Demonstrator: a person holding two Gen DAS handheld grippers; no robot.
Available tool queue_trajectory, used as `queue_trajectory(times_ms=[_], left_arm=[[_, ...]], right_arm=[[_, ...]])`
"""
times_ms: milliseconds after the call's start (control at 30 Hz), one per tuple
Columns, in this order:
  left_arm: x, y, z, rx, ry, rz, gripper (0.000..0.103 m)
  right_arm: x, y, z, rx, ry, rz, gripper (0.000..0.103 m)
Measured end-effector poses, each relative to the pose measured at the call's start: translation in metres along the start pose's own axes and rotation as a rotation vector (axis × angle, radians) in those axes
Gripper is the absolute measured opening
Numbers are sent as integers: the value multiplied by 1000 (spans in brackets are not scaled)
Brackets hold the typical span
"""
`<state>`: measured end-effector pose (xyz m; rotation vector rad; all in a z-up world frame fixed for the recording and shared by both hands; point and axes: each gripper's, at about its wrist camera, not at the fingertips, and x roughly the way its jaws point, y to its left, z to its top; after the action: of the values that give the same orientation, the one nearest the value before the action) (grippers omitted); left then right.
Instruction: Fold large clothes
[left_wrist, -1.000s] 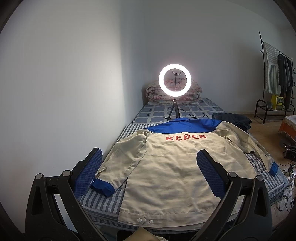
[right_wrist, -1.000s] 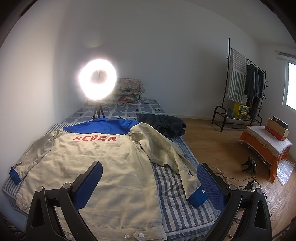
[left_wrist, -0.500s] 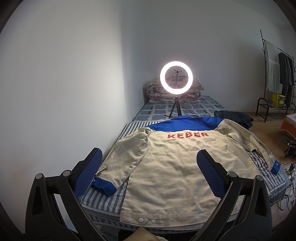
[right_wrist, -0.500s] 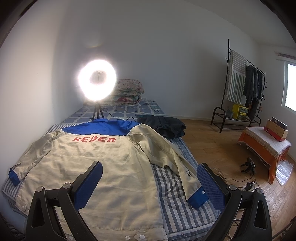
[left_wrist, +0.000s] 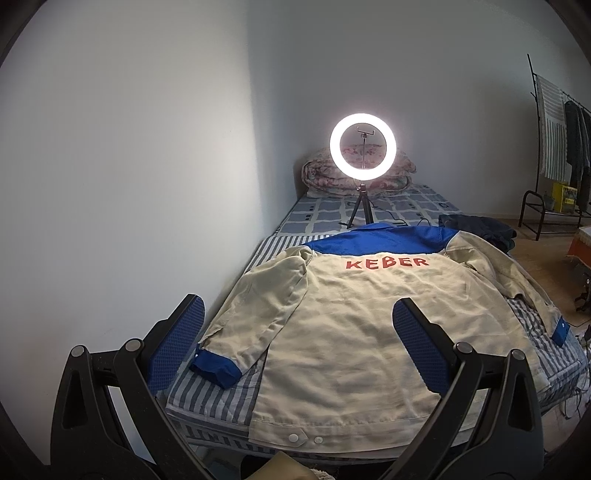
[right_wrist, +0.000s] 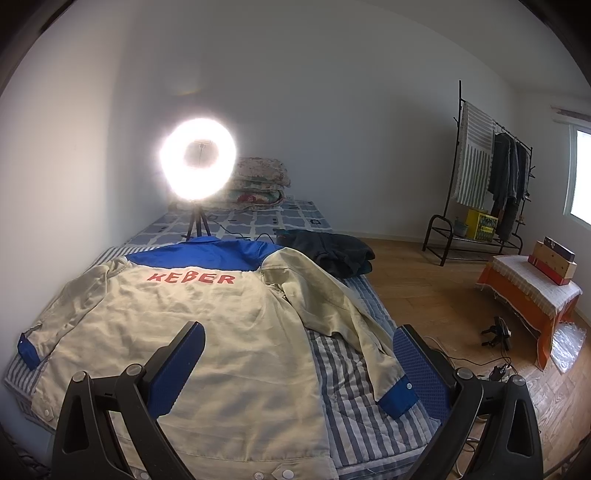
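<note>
Both tools have drifted slightly right, nothing else changed: left tool (left_wrist: 297, 343) and right tool (right_wrist: 297, 363) hover wide and empty before the flat jacket (left_wrist: 354, 321); folding hasn't begun.

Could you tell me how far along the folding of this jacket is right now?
Done: the jacket is spread flat, back up, on the bed, both sleeves out to the sides. In hand: nothing; the left gripper and right gripper are open above the hem, touching no cloth. Left: every fold, starting with the left sleeve and right sleeve.
</note>
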<state>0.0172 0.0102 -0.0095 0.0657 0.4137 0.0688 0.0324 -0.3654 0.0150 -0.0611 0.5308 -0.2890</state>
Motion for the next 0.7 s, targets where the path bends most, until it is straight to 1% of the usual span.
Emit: queue_trajectory(times_ms=[400, 533, 700], left_arm=[[13, 15, -3, 11, 8, 40, 103], [20, 26, -6, 8, 21, 50, 103], [31, 42, -13, 19, 41, 72, 103]], right_arm=[[11, 31, 9, -29, -4, 29, 103], [16, 50, 14, -52, -3, 56, 103], [25, 78, 20, -98, 6, 111, 103]])
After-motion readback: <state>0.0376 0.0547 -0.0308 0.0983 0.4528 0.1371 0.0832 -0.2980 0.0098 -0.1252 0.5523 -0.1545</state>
